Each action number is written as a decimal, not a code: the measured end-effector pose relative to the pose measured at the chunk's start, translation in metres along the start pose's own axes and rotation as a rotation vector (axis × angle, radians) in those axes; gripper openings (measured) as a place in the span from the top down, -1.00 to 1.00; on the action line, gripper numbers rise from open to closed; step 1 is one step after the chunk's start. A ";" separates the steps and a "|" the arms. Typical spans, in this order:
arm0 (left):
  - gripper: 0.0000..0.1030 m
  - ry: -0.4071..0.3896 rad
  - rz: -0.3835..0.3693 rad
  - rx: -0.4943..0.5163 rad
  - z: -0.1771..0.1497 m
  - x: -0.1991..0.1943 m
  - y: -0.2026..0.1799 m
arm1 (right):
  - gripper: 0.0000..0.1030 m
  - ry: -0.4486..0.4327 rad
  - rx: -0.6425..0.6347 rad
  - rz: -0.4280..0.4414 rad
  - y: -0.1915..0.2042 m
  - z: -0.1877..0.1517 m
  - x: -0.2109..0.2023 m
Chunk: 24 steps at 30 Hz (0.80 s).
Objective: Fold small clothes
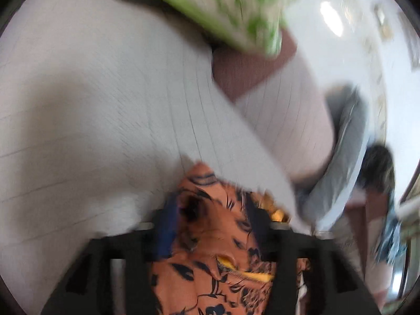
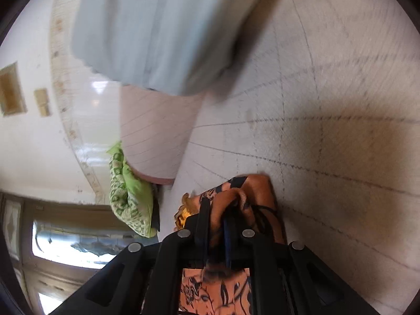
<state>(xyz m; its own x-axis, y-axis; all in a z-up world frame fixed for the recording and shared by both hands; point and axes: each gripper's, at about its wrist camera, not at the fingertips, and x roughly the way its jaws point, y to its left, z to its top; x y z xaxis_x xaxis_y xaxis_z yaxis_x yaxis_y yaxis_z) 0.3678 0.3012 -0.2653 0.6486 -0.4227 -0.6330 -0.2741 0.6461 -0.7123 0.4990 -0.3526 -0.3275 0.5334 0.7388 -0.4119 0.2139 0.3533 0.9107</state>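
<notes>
An orange garment with a dark flower print and yellow trim (image 1: 218, 246) is bunched between the fingers of my left gripper (image 1: 210, 210), which is shut on it. The same garment (image 2: 246, 191) is pinched in my right gripper (image 2: 218, 210), which is shut on a fold of it. Both grippers hold the cloth above a white checked sheet (image 1: 92, 120), which also shows in the right wrist view (image 2: 328, 105). Both views are blurred by motion.
A green patterned cloth (image 1: 236, 8) lies at the sheet's far edge; it also shows in the right wrist view (image 2: 128, 197). A pale grey-blue garment (image 2: 157, 31) lies on the sheet and shows in the left wrist view (image 1: 338, 147). Shiny white floor (image 1: 354, 52) lies beyond.
</notes>
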 end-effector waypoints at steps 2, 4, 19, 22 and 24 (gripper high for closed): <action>-0.52 -0.114 0.063 -0.023 -0.015 -0.039 -0.001 | 0.24 -0.062 -0.006 -0.018 0.007 -0.004 -0.021; -0.52 -0.141 0.138 0.029 -0.039 -0.063 -0.015 | -0.39 -0.154 -0.014 -0.079 0.020 -0.012 -0.045; -0.52 0.006 0.429 0.375 -0.148 -0.015 -0.067 | 0.20 0.357 -0.827 -0.482 0.144 -0.247 0.155; -0.51 0.048 0.432 0.336 -0.134 -0.006 -0.055 | 0.25 0.307 -0.882 -0.542 0.154 -0.239 0.194; -0.51 0.064 0.436 0.341 -0.129 -0.004 -0.055 | 0.25 0.230 -0.879 -0.544 0.168 -0.215 0.209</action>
<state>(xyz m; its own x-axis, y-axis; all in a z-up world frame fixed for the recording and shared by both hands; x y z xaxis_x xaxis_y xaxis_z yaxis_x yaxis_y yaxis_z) 0.2886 0.1854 -0.2625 0.4788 -0.1009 -0.8721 -0.2553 0.9344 -0.2483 0.4706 -0.0150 -0.2669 0.3568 0.4147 -0.8371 -0.3393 0.8924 0.2975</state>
